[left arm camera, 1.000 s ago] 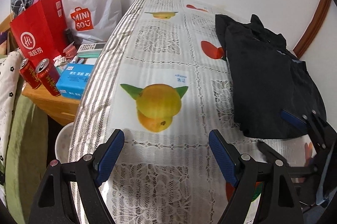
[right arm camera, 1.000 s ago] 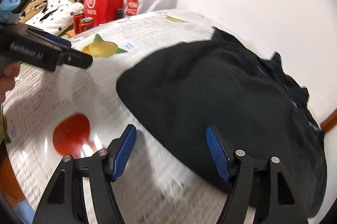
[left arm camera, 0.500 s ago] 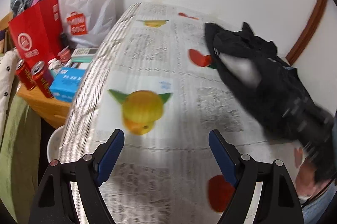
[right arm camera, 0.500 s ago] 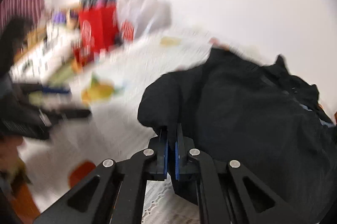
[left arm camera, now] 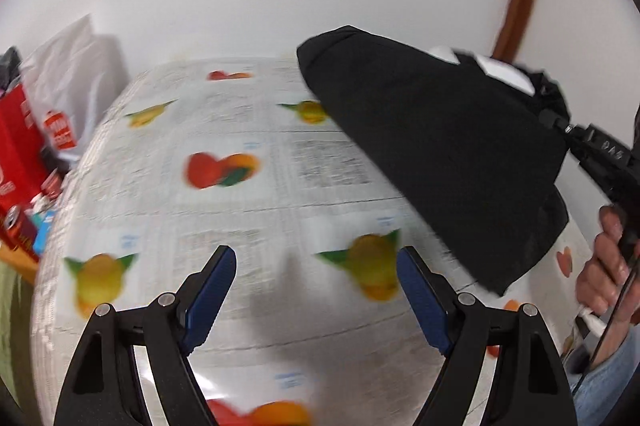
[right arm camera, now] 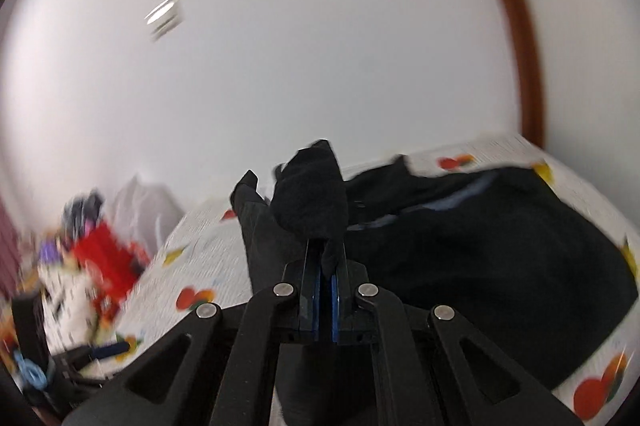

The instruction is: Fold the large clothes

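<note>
The right claw [right arm camera: 323, 286], spread wide a second ago, is now pinching a fold of the black garment [left arm camera: 444, 146] and lifting it off the worktop [left arm camera: 248, 226] — most of the cloth is hanging at the right. The left claw [left arm camera: 316, 290] is hovering with fingers apart over the fruit-print cover. Red bag [left arm camera: 16, 146] and white bag [left arm camera: 76, 78] are sitting far left.
</note>
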A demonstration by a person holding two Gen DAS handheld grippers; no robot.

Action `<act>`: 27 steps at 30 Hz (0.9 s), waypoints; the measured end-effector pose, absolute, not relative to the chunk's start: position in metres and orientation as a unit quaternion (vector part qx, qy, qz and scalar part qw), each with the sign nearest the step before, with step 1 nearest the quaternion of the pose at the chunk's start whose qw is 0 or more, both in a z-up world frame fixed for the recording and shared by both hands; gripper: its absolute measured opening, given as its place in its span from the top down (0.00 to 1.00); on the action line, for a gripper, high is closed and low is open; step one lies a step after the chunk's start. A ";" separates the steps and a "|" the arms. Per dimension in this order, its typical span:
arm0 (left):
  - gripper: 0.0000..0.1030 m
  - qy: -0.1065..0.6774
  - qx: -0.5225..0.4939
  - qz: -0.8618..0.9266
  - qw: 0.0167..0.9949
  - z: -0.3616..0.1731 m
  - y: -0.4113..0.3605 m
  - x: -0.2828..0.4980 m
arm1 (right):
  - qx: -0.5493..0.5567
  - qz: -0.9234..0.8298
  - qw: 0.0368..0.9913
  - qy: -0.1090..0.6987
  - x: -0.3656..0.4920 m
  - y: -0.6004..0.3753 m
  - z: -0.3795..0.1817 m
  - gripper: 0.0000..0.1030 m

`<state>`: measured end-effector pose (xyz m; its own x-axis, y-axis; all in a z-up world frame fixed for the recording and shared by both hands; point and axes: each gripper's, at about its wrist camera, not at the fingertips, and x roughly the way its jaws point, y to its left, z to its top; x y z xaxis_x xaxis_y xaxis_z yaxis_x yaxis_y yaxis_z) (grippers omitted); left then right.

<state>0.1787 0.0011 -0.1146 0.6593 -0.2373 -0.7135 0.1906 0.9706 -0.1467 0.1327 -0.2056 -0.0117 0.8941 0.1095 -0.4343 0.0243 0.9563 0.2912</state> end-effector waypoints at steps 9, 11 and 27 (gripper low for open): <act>0.21 0.401 0.009 -0.178 0.899 -0.131 -0.096 0.174 | 0.181 -0.039 0.919 0.349 0.130 -0.283 -0.086 0.86; 0.22 0.405 0.015 -0.188 0.895 -0.137 -0.109 0.171 | 0.163 -0.039 0.916 0.364 0.126 -0.291 -0.090 0.80; 0.59 0.432 0.013 -0.187 0.882 -0.172 -0.156 0.165 | 0.032 -0.086 0.903 0.419 0.112 -0.339 -0.122 0.63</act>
